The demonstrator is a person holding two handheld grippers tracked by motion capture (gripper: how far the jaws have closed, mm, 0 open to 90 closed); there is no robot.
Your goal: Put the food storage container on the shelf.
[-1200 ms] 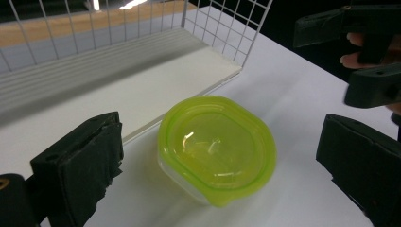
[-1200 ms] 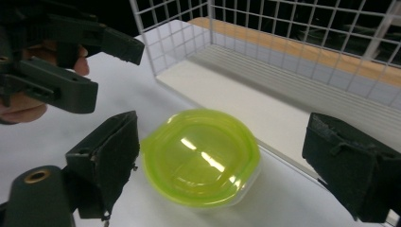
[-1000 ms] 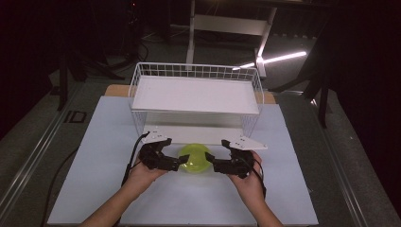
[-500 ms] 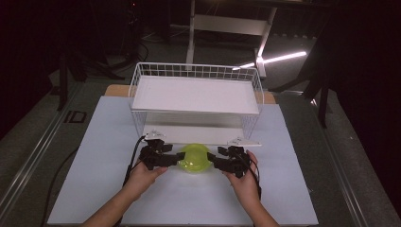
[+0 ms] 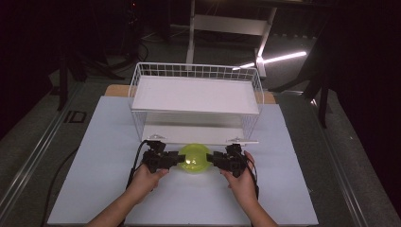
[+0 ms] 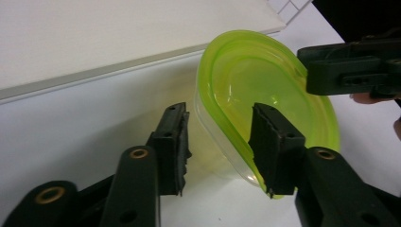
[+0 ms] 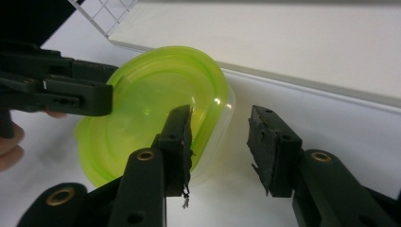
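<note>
A clear tub with a yellow-green lid [image 5: 194,158] sits on the white table just in front of the wire basket. My left gripper [image 5: 176,160] reaches in from its left and my right gripper [image 5: 213,160] from its right. In the left gripper view the tub [image 6: 265,71] has its near rim between my left gripper's [image 6: 220,113] jaws, one over the lid, one outside the wall with a gap. My right gripper [image 7: 221,116] straddles the tub's [image 7: 151,104] opposite rim the same way. Both pairs of jaws have just been closing and do not press.
A white wire basket [image 5: 196,71] with a white board [image 5: 196,94] inside stands directly behind the tub. The white table top [image 5: 94,142] stretches left, right and toward the person. Dark floor and stands surround the table.
Both hands have sunk toward the table and drawn in on the tub from either side. The jaws of both grippers have narrowed around its rim. The tub has stayed in place.
</note>
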